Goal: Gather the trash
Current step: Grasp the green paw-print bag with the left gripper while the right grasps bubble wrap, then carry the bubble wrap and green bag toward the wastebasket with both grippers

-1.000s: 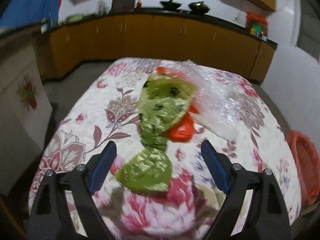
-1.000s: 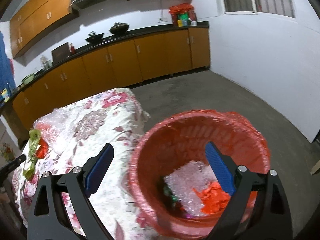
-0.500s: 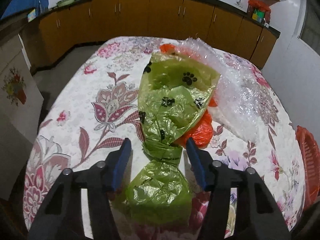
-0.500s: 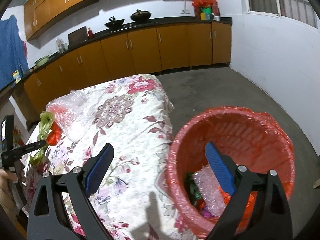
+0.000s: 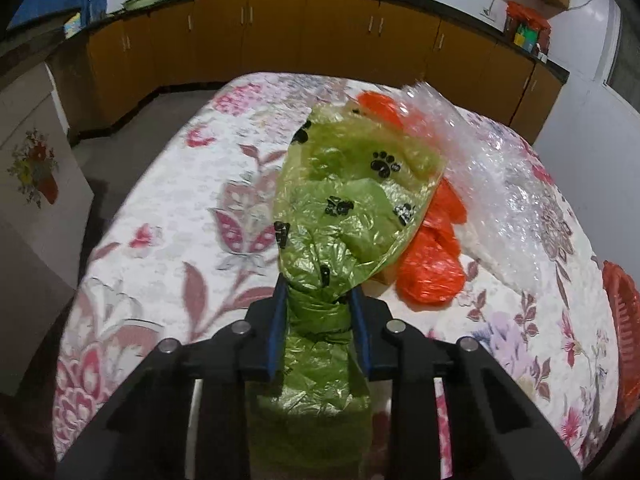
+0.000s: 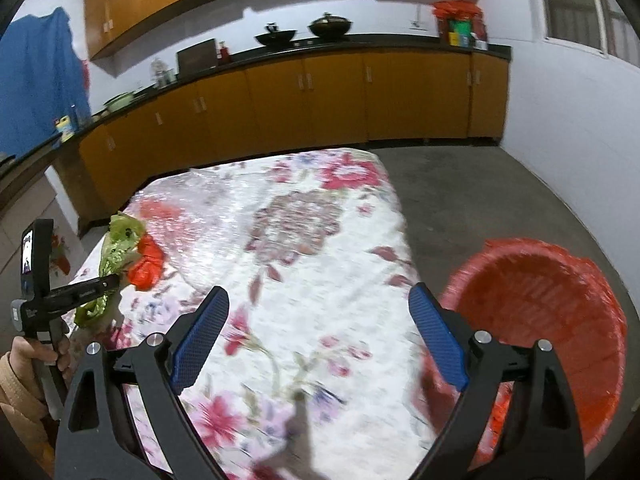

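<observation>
My left gripper (image 5: 318, 292) is shut on the twisted neck of a green plastic bag (image 5: 352, 208) with black paw prints, on the floral tablecloth (image 5: 168, 232). An orange plastic bag (image 5: 432, 264) and clear bubble wrap (image 5: 504, 184) lie just right of it. In the right wrist view the green bag (image 6: 116, 244), the orange bag (image 6: 146, 266) and the left gripper (image 6: 114, 280) show at the table's left. My right gripper (image 6: 320, 328) is open and empty above the table's near right part. The red trash basket (image 6: 560, 320) stands on the floor to its right.
Orange kitchen cabinets (image 6: 320, 100) with a black counter run along the far wall. Grey floor (image 6: 480, 184) lies between table and cabinets. The basket's rim (image 5: 624, 320) shows at the right edge of the left wrist view. A white cabinet (image 5: 32, 184) stands left of the table.
My left gripper has closed on the green bag's neck. My right gripper has swung left from over the basket to above the table, still open.
</observation>
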`<state>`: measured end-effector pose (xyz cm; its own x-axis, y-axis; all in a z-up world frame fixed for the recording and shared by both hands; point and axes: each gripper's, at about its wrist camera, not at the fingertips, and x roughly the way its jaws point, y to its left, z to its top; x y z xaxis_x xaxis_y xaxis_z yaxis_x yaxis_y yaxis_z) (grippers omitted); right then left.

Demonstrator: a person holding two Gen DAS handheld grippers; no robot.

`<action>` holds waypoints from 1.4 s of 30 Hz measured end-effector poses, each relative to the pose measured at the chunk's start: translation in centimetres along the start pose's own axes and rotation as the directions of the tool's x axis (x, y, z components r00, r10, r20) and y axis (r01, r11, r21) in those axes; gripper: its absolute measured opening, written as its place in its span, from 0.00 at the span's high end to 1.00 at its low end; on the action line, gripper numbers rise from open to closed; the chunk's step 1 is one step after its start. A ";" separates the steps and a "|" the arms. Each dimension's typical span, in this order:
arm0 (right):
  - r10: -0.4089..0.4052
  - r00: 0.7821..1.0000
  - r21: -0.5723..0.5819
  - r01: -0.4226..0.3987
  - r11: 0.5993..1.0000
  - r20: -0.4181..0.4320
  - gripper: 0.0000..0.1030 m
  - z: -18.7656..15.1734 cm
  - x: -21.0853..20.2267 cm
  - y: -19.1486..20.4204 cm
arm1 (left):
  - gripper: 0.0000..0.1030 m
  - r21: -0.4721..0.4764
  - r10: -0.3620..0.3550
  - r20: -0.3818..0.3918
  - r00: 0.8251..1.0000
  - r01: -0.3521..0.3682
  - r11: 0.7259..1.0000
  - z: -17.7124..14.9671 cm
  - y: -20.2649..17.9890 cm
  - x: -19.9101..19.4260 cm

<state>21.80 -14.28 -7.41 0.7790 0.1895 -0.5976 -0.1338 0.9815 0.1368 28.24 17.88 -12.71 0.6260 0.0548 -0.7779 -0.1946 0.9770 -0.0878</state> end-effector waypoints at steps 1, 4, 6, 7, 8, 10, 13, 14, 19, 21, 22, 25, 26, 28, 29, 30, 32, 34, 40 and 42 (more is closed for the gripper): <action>0.017 1.000 -0.008 -0.017 1.000 -0.004 0.14 0.3 0.5 0.7 | 0.72 -0.001 0.011 0.010 1.000 -0.011 1.000 0.0 0.4 -0.3; 0.051 0.999 -0.027 -0.051 0.998 -0.013 0.14 1.0 2.0 2.5 | 0.72 -0.002 0.043 0.038 0.998 -0.043 0.999 -0.1 1.4 -1.0; 0.068 0.997 -0.036 -0.069 0.997 -0.020 0.16 1.3 3.1 3.7 | 0.71 -0.008 0.056 0.050 0.997 -0.055 0.998 0.0 2.1 -1.3; 0.080 0.996 -0.045 -0.081 0.996 -0.030 0.19 1.5 3.9 4.5 | 0.72 -0.012 0.061 0.053 0.997 -0.060 0.998 0.1 2.4 -1.4; 0.088 0.995 -0.053 -0.090 0.995 -0.039 0.20 1.7 4.6 5.2 | 0.72 -0.017 0.066 0.058 0.996 -0.065 0.998 0.2 2.8 -1.5; 0.107 0.992 -0.068 -0.111 0.991 -0.065 0.26 2.1 6.4 6.7 | 0.72 -0.027 0.072 0.065 0.995 -0.070 0.997 0.3 3.4 -1.5; 0.148 0.983 -0.087 -0.158 0.984 -0.106 0.30 2.5 8.8 9.1 | 0.72 -0.054 0.073 0.071 0.995 -0.069 0.996 0.5 4.3 -1.5; 0.160 0.980 -0.094 -0.171 0.981 -0.118 0.30 2.6 9.4 9.7 | 0.72 -0.066 0.072 0.071 0.995 -0.068 0.996 0.6 4.7 -1.5; 0.178 0.968 -0.144 -0.204 0.968 -0.179 0.34 2.3 12.6 13.1 | 0.72 -0.094 0.059 0.071 0.996 -0.052 0.994 0.6 5.8 -1.5; 0.172 0.965 -0.165 -0.206 0.965 -0.196 0.38 1.9 13.5 14.1 | 0.72 -0.100 0.057 0.074 0.996 -0.049 0.994 0.6 6.0 -1.6; 0.162 0.965 -0.179 -0.200 0.963 -0.205 0.42 1.8 14.1 14.5 | 0.72 -0.103 0.056 0.075 0.996 -0.048 0.994 0.6 6.1 -1.7; 0.130 0.964 -0.201 -0.178 0.963 -0.233 0.49 1.4 15.5 15.0 | 0.72 -0.113 0.050 0.078 0.996 -0.041 0.993 0.8 6.4 -1.8; 0.118 0.964 -0.207 -0.170 0.964 -0.240 0.51 1.4 15.9 15.0 | 0.72 -0.113 0.049 0.078 0.996 -0.040 0.993 0.8 6.4 -1.8; 0.092 0.963 -0.217 -0.149 0.965 -0.253 0.63 1.3 16.5 15.0 | 0.72 -0.114 0.044 0.079 0.996 -0.035 0.993 0.8 6.4 -1.8; 0.084 0.965 -0.219 -0.141 0.965 -0.249 0.71 1.3 16.6 14.9 | 0.72 -0.114 0.043 0.080 0.996 -0.034 0.993 0.8 6.4 -1.8; 0.078 0.965 -0.224 -0.136 0.965 -0.249 0.84 1.5 16.5 14.9 | 0.72 -0.114 0.042 0.080 0.996 -0.033 0.993 0.7 6.3 -1.9; 0.063 0.967 -0.232 -0.122 0.965 -0.245 0.93 1.5 16.3 14.4 | 0.72 -0.115 0.036 0.079 0.996 -0.027 0.993 0.6 6.2 -2.0; 0.059 0.970 -0.219 -0.111 0.969 -0.234 0.96 1.6 15.7 13.3 | 0.72 -0.115 0.031 0.083 0.996 -0.022 0.993 0.5 6.0 -2.3; 0.035 0.987 -0.195 -0.066 0.979 -0.158 0.97 1.6 11.8 9.7 | 0.72 -0.106 0.007 0.095 0.995 0.003 0.994 0.6 5.0 -2.9; 0.026 0.991 -0.194 -0.052 0.980 -0.134 0.97 1.6 10.2 8.7 | 0.72 -0.097 -0.005 0.100 0.995 0.014 0.995 0.6 4.4 -3.2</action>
<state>29.52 -3.82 -11.08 0.6861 0.2164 -0.6946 -0.2900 0.9570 0.0117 25.81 22.10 -10.22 0.6993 0.0707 -0.7113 -0.2582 0.9529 -0.1592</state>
